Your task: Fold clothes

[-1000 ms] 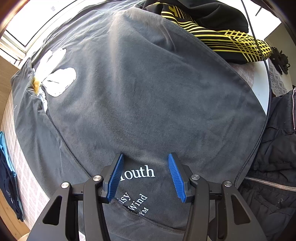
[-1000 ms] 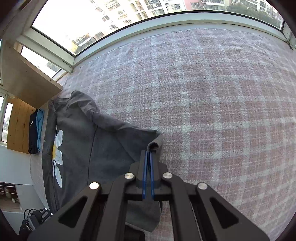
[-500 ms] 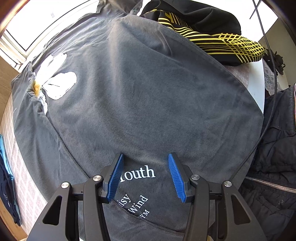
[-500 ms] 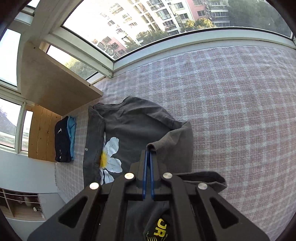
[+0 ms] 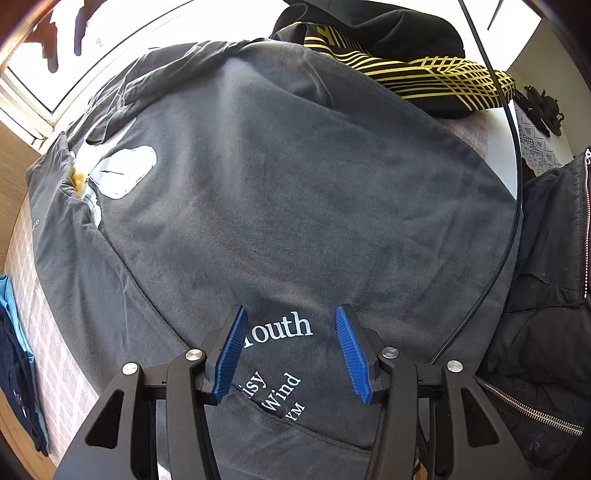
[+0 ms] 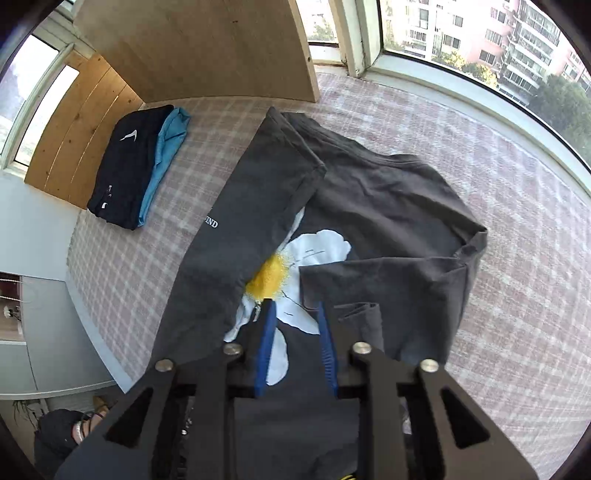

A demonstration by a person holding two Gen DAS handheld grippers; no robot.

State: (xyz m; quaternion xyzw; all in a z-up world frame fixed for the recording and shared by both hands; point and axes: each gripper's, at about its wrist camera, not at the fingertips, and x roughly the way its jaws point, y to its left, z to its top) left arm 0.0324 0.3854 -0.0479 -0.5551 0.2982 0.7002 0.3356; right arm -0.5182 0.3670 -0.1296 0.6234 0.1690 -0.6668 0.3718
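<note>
Grey T-shirt [image 6: 388, 206]: soft, limp, light; grasp at hem or sleeve edge. Right gripper [image 6: 295, 321] jaws opening, nothing between; left gripper [image 5: 290, 350] spread, empty.

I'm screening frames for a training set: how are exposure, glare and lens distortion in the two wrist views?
Left wrist view: window at top left blown out to white, grey T-shirt well lit and sharp, strong fisheye bulge. Right wrist view: evenly exposed, buildings outside readable, checked cover curves toward the rim, corners vignetted black.
</note>
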